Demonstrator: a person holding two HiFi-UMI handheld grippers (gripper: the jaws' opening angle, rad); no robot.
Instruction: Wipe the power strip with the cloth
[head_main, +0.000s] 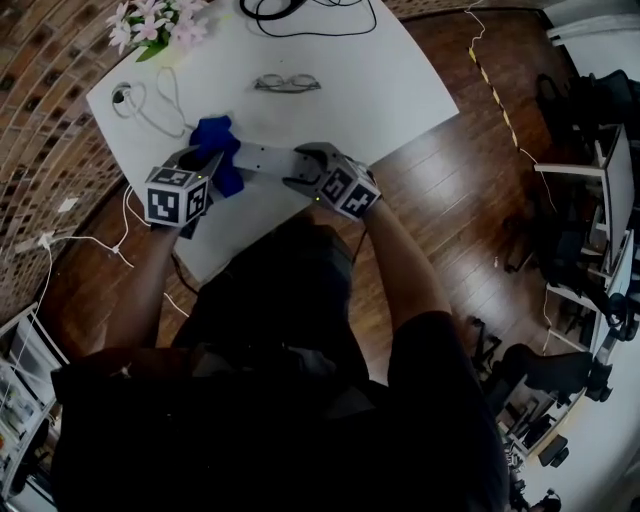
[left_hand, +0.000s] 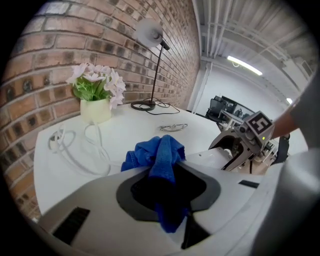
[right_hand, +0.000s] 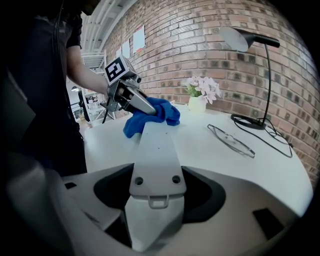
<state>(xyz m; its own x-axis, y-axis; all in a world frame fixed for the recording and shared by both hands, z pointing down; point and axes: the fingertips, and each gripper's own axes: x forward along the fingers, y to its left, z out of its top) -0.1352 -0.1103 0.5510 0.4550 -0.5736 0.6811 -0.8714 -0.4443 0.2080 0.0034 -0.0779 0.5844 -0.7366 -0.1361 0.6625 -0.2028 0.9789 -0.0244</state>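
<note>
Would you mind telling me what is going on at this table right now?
A person stands at a white table with a handheld gripper in each hand. The right gripper is clamped on one end of a white power strip. The left gripper grips a blue cloth, which is bunched against the strip's far end, so the wiping appears to be under way. A pair of glasses lies farther back on the table.
</note>
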